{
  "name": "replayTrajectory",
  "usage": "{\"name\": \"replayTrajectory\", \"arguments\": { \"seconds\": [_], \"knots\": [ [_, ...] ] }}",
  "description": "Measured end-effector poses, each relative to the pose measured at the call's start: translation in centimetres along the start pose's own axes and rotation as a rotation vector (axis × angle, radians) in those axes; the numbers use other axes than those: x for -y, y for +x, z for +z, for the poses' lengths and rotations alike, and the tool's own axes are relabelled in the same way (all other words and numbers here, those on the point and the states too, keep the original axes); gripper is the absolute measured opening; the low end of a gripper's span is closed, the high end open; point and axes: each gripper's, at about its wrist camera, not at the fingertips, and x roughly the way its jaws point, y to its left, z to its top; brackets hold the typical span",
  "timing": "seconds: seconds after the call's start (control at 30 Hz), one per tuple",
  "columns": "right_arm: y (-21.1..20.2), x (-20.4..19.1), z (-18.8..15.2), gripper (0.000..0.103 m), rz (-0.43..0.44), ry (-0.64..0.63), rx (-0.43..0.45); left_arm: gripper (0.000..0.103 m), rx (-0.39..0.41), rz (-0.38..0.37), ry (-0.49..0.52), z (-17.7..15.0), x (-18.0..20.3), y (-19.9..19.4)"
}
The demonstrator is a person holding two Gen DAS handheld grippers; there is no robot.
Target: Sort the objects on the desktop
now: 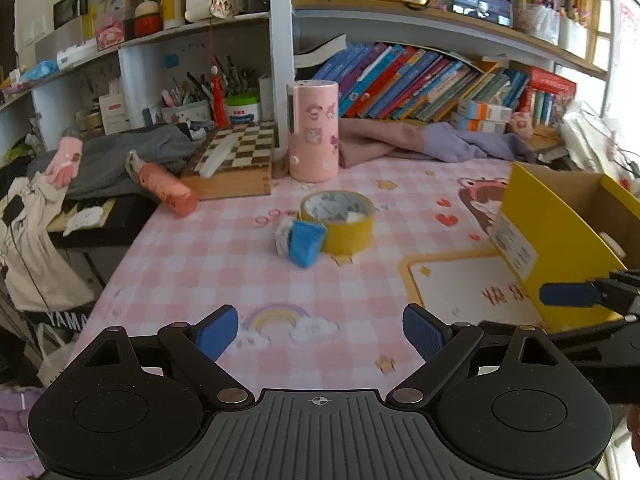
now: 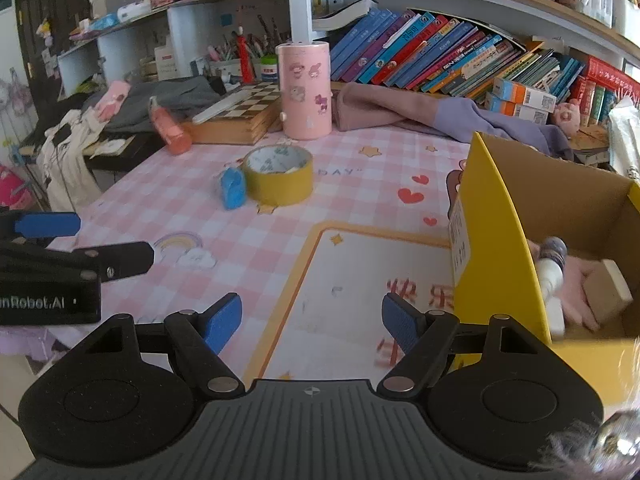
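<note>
- Left gripper (image 1: 320, 330) and right gripper (image 2: 312, 318) are hovering with fingers spread wide, holding nothing.
- Yellow tape roll (image 1: 340, 220) is sitting mid-table, touching a blue packet (image 1: 306, 242).
- Yellow box (image 2: 520, 240) is standing at the right; pink canister (image 1: 314, 132) is standing behind.

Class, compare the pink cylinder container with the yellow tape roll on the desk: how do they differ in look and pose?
The pink container is tall and stands upright, while the tape roll is low and lies flat. The container is pink with cartoon stickers; the tape roll is plain yellow outside. The container's top is closed, whereas the tape roll is an open ring. Both are round and rest on the checked desk mat.
</note>
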Motion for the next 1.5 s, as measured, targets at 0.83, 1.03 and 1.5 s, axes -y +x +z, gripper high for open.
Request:
{"name": "replayTrajectory", "arguments": {
  "seconds": [0.83, 1.03, 1.5],
  "knots": [
    [11.4, 2.3, 9.3, 0.068, 0.078, 0.079, -0.020, 0.092, -0.055, 0.161, -0.090, 4.1, -1.8, 4.7],
    [15.3, 3.2, 11.0, 0.044, 0.079, 0.167, -0.077, 0.092, -0.081, 0.188, -0.112, 3.8, -2.1, 4.9],
    [21.4, 2.4, 13.3, 0.010, 0.090, 0.161, -0.131, 0.092, -0.095, 0.187, -0.101, 4.3, -1.6, 6.0]
  ]
}}
